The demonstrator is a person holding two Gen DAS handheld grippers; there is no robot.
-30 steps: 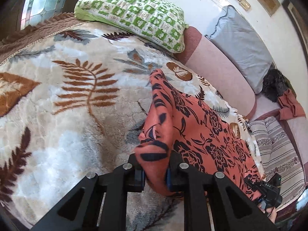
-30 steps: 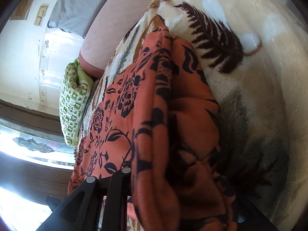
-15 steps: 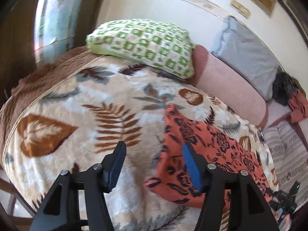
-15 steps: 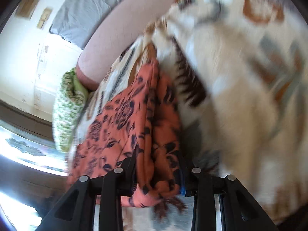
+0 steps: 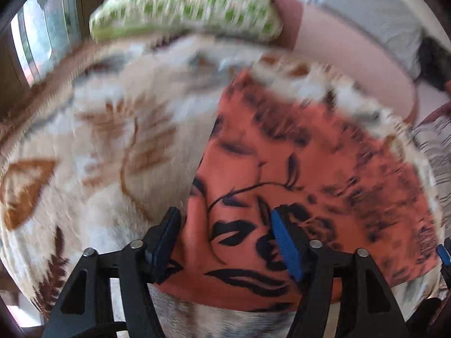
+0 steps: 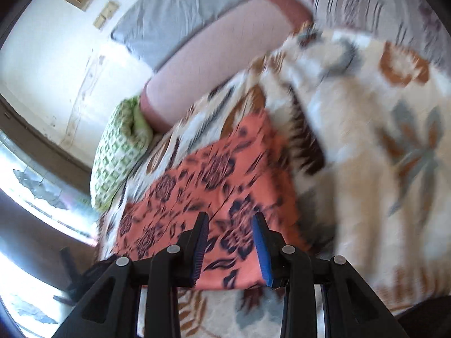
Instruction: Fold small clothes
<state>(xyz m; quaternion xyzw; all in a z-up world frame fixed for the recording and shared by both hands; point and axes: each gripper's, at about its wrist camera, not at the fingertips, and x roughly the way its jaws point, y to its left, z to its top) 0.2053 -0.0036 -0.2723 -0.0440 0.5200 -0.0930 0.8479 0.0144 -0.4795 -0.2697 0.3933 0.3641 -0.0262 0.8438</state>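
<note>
An orange cloth with a dark floral print (image 5: 296,169) lies folded flat on the leaf-patterned blanket (image 5: 98,140). My left gripper (image 5: 225,225) is open, its blue-padded jaws spread just above the cloth's near corner and holding nothing. In the right wrist view the same cloth (image 6: 214,180) lies flat on the blanket (image 6: 366,140). My right gripper (image 6: 229,231) is open above the cloth's near edge, with the cloth showing between the jaws. Both views are motion-blurred.
A green-and-white patterned pillow (image 5: 186,2) and a pink bolster (image 5: 352,48) lie at the far side of the bed. A grey pillow (image 6: 183,14) leans on the wall. A striped sheet (image 5: 437,152) lies to the right. A window (image 5: 36,36) is at the left.
Both grippers have let go of the cloth and opened. The cloth now lies flat on the blanket. Both grippers have drawn back and shifted over its near edge.
</note>
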